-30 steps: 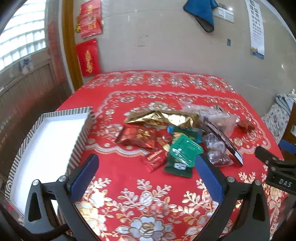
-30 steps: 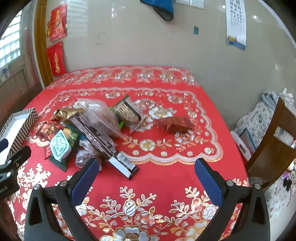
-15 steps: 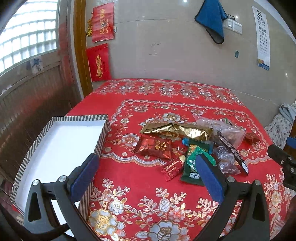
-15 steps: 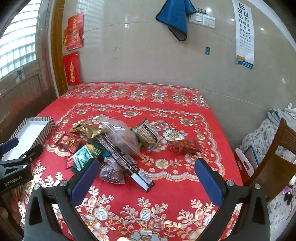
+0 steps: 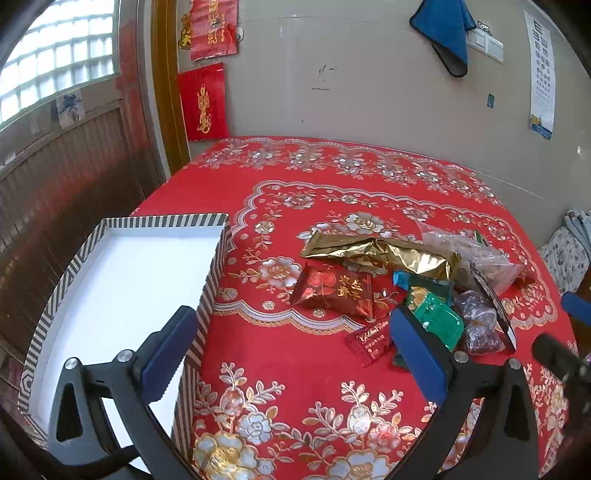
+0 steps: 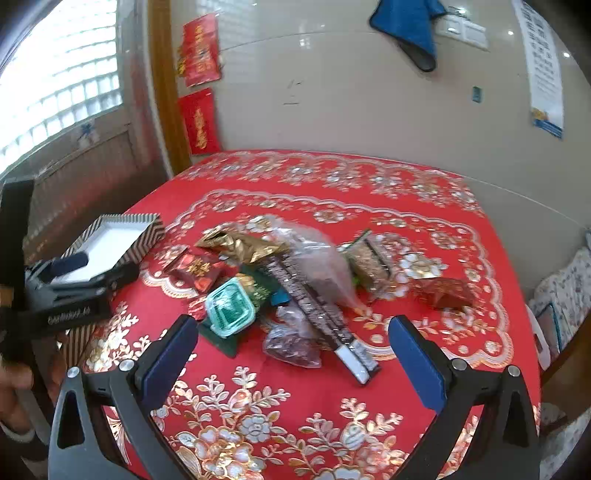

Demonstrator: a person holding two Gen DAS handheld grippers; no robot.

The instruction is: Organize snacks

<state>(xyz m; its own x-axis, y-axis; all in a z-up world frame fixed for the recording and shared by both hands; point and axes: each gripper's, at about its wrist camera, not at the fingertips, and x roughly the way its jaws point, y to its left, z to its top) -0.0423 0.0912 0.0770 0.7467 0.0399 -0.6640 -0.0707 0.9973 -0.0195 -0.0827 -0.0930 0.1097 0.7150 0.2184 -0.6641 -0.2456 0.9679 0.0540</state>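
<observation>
Both pairs of blue-padded fingers stand wide apart with nothing between them: the left gripper hangs above the near edge of the red flowered tablecloth, its left finger over the corner of the box, and the right gripper hangs above the cloth in front of the pile of snacks. Farthest left, the striped box sits at the table's left edge, its white inside bare, with no snack in it. Just to its right, apart from the box, lies a red packet with gold writing, with a crumpled gold bag behind it and a small flat red packet in front. Next come a green pouch lying on a darker green packet, then a clear bag of dark sweets and a long dark box lying diagonally, half under a large clear plastic bag. Farther right lie a green-edged packet of brown pieces and, alone on the cloth, a dark red packet. A blue cloth hangs on the wall behind.
</observation>
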